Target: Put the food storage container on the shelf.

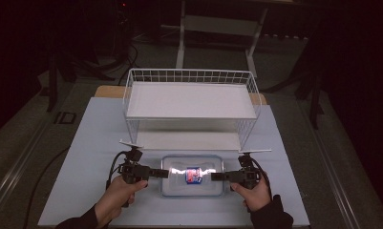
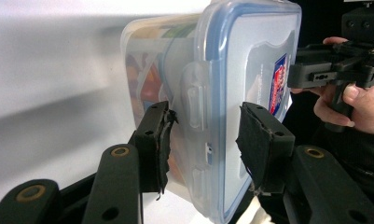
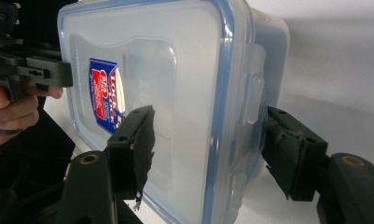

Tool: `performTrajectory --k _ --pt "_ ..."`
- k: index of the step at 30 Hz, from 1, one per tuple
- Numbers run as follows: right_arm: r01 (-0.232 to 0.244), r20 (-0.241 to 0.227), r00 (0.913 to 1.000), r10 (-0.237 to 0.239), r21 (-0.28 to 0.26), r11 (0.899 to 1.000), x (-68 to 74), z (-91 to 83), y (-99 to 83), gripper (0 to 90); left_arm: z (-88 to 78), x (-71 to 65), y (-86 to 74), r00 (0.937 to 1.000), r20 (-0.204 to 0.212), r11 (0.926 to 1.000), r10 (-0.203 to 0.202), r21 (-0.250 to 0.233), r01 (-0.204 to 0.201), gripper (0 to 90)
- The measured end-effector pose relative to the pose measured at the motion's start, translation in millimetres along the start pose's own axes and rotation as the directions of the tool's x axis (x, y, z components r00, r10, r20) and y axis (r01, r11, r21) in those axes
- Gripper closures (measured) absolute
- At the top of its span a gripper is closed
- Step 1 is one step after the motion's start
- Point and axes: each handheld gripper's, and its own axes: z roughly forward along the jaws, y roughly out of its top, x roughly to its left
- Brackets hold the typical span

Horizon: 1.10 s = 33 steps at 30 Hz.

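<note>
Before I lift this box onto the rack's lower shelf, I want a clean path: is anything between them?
Nothing visible. The plastic box, held at its ends by the left gripper and right gripper, faces the open lower shelf across bare table.

The high view looks forward and down on the counter (image 1: 98, 143) from above the person's side. Each gripper view sits very close behind its own jaws, facing the clear lidded container (image 2: 231, 70) from opposite ends; all three views share it.
</note>
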Motion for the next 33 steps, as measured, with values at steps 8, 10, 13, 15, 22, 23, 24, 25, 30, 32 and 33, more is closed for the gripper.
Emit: performTrajectory --k 8,10,13,15,22,23,24,25,30,32,33 --pt "0.014 -0.016 0.9998 -0.014 -0.040 0.999 -0.4 -6.1 5.1 36.1 -5.5 -9.9 8.1 0.9990 -0.001 0.9985 0.044 -0.033 -0.044 54.5" --pt "0.026 -0.011 0.9996 -0.026 -0.052 0.998 2.1 -9.3 8.7 35.3 -7.0 -13.4 11.5 0.9980 -0.006 0.9971 0.062 -0.043 -0.063 54.7" --pt "0.043 0.004 0.9991 -0.043 -0.075 0.996 4.5 -12.0 15.1 34.0 -8.1 -18.6 16.5 0.9951 -0.021 0.9925 0.097 -0.073 -0.098 54.7" --pt "0.046 0.004 0.9990 -0.045 -0.089 0.995 4.8 -13.5 19.6 33.8 -9.1 -21.3 21.2 0.9921 -0.031 0.9878 0.122 -0.094 -0.124 54.7" --pt "0.067 0.021 0.9977 -0.065 -0.131 0.989 4.5 -17.7 38.1 33.1 -6.4 -20.3 35.5 0.9903 -0.031 0.9805 0.136 -0.140 -0.139 54.5" --pt "0.072 0.029 0.9972 -0.069 -0.135 0.988 4.4 -18.1 41.1 33.1 -4.9 -19.1 37.0 0.9900 -0.032 0.9793 0.138 -0.146 -0.141 54.5" --pt "0.077 0.035 0.9967 -0.073 -0.140 0.987 3.9 -18.2 44.2 33.1 -3.5 -17.9 38.6 0.9892 -0.034 0.9773 0.142 -0.153 -0.146 54.4" --pt "0.083 0.041 0.9961 -0.078 -0.143 0.986 3.5 -18.3 47.1 33.1 -2.0 -16.7 40.0 0.9886 -0.032 0.9745 0.147 -0.166 -0.150 54.3" --pt "0.100 0.057 0.9941 -0.092 -0.164 0.981 -1.3 -18.2 58.7 33.1 5.6 -9.9 46.0 0.9860 -0.027 0.9647 0.164 -0.204 -0.166 54.2" --pt "0.104 0.067 0.9933 -0.094 -0.168 0.980 -3.2 -17.0 60.5 33.1 9.5 -7.0 47.3 0.9867 -0.029 0.9655 0.160 -0.204 -0.162 53.9" --pt "0.100 0.073 0.9934 -0.089 -0.167 0.981 -5.8 -14.6 61.3 33.2 11.0 -5.7 48.0 0.9874 -0.031 0.9662 0.155 -0.203 -0.158 53.7"
